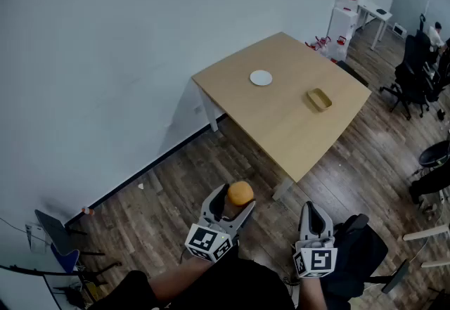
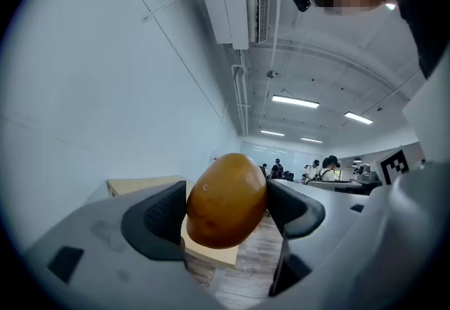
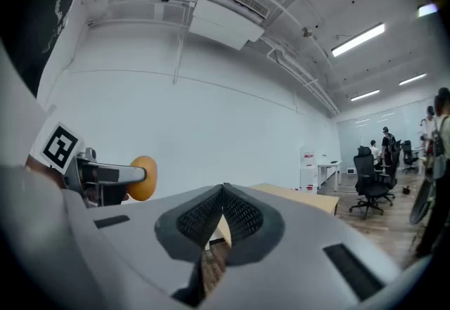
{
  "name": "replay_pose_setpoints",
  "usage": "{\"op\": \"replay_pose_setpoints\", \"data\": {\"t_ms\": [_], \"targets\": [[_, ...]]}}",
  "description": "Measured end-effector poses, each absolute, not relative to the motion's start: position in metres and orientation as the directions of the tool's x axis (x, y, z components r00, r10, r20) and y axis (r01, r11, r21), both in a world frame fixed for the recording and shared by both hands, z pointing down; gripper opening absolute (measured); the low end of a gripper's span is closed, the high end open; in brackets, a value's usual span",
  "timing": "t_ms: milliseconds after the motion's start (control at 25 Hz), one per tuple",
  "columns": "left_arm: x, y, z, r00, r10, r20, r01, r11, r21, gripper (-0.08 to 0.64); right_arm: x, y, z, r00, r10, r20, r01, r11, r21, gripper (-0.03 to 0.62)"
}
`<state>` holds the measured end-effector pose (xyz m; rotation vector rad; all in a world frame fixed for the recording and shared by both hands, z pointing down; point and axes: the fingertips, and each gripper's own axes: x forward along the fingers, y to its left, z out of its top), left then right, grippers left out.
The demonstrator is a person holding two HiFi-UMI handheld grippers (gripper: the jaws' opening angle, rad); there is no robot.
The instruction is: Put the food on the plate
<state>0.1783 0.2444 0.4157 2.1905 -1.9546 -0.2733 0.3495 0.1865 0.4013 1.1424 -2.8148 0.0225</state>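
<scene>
An orange-brown rounded piece of food (image 1: 240,193) sits between the jaws of my left gripper (image 1: 232,204), which is shut on it; in the left gripper view the food (image 2: 225,199) fills the gap and both pads press its sides. My right gripper (image 1: 314,219) is held beside it, low in the head view, jaws shut with nothing between them (image 3: 223,217). A small white plate (image 1: 261,78) lies on the wooden table (image 1: 281,119), far ahead of both grippers. In the right gripper view the food (image 3: 143,178) and the left gripper show at the left.
A small yellow-brown tray (image 1: 319,100) lies on the table to the right of the plate. A white wall runs along the left. Black office chairs (image 1: 415,69) and a white desk (image 1: 373,17) stand at the far right, and a folded stand (image 1: 60,245) at the lower left.
</scene>
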Motion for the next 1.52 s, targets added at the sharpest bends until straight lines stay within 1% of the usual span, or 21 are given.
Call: {"op": "replay_pose_setpoints", "data": {"t_ms": [120, 240, 360, 600, 880, 1000, 1160, 1400, 1520], "targets": [[0.167, 0.239, 0.42, 0.114, -0.994, 0.003, -0.957, -0.109, 0.27, 0.333, 0.335, 0.189, 0.403, -0.733, -0.674, 0.089, -0.677, 0.736, -0.001, 0.06], [0.164, 0.234, 0.42, 0.118, -0.993, 0.002, -0.965, -0.114, 0.238, 0.333, 0.333, 0.185, 0.41, -0.729, -0.678, 0.094, -0.684, 0.727, -0.06, 0.06], [0.152, 0.228, 0.416, 0.113, -0.994, -0.012, -0.971, -0.113, 0.211, 0.333, 0.33, 0.171, 0.422, -0.706, -0.694, 0.136, -0.707, 0.701, -0.091, 0.06], [0.108, 0.214, 0.431, 0.067, -0.998, 0.004, -0.967, -0.064, 0.245, 0.333, 0.301, 0.151, 0.44, -0.703, -0.681, 0.204, -0.705, 0.705, -0.075, 0.06], [0.046, 0.188, 0.449, 0.036, -0.999, 0.011, -0.95, -0.03, 0.309, 0.333, 0.229, 0.121, 0.441, -0.742, -0.634, 0.218, -0.656, 0.754, -0.036, 0.06], [0.013, 0.183, 0.456, 0.02, -1.0, 0.009, -0.954, -0.016, 0.299, 0.333, 0.192, 0.106, 0.438, -0.759, -0.612, 0.224, -0.633, 0.773, -0.033, 0.06], [-0.03, 0.185, 0.46, -0.012, -1.0, 0.002, -0.952, 0.012, 0.307, 0.333, 0.143, 0.09, 0.447, -0.778, -0.576, 0.251, -0.611, 0.786, -0.091, 0.06], [-0.073, 0.192, 0.474, -0.059, -0.998, 0.005, -0.947, 0.058, 0.315, 0.333, 0.091, 0.086, 0.448, -0.817, -0.526, 0.239, -0.555, 0.829, -0.074, 0.06], [-0.088, 0.198, 0.479, -0.096, -0.995, 0.011, -0.944, 0.095, 0.317, 0.333, 0.069, 0.09, 0.456, -0.833, -0.483, 0.27, -0.512, 0.858, -0.046, 0.06]]}}
